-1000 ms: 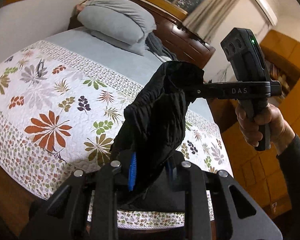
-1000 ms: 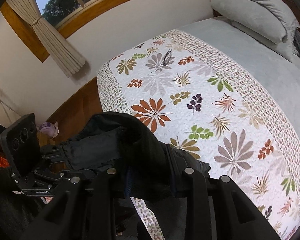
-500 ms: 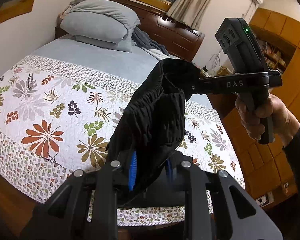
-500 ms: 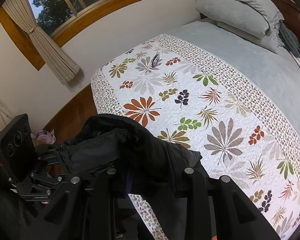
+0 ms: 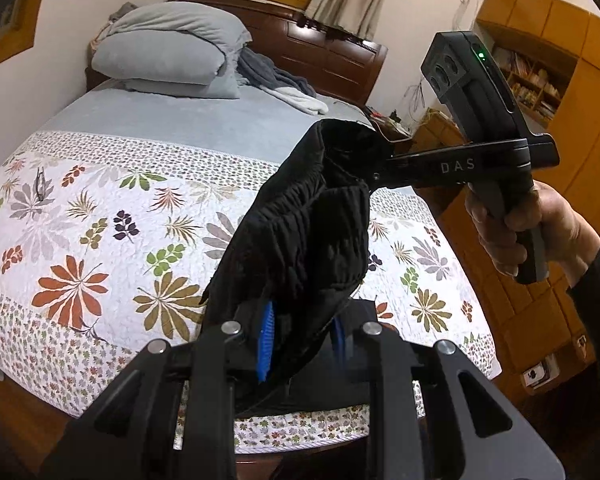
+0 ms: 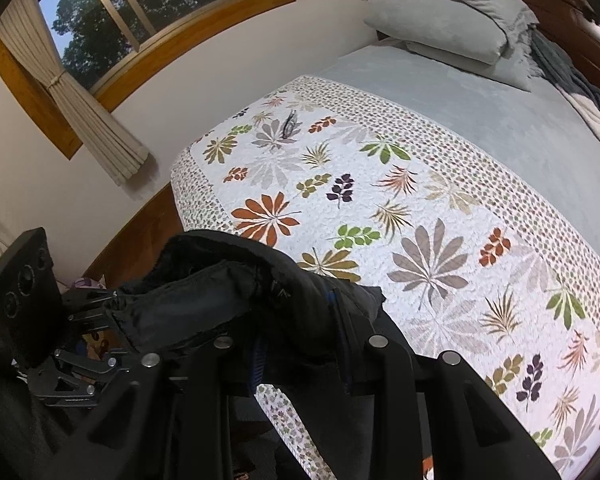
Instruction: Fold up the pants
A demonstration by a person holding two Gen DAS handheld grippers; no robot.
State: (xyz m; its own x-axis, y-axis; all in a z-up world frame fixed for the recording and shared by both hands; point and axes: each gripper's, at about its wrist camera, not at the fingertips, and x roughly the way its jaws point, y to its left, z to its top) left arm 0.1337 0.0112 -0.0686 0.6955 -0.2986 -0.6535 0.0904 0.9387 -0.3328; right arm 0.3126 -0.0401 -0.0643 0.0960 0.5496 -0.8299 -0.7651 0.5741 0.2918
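The black pants (image 5: 300,236) hang bunched in the air at the foot of the bed, held at the waistband by both grippers. My left gripper (image 5: 300,340) is shut on one end of the waistband, blue pads pressed into the cloth. My right gripper (image 6: 300,344) is shut on the other end; it also shows in the left wrist view (image 5: 374,160) at the upper right, gripped by a hand. The pants (image 6: 220,300) stretch between the two grippers, and the left gripper (image 6: 112,304) appears at the left of the right wrist view. The legs are hidden below.
The bed has a floral quilt (image 5: 100,216) over its near half and a grey sheet (image 5: 204,120) beyond. Grey pillows (image 5: 168,52) and loose clothes (image 5: 284,84) lie at the wooden headboard. Wooden cabinets (image 5: 580,92) stand on the right, a curtained window (image 6: 100,24) on the left.
Both grippers have swung together with the pants, bringing more of the headboard end and the bed's right side into view. The grip on the waistband is unchanged.
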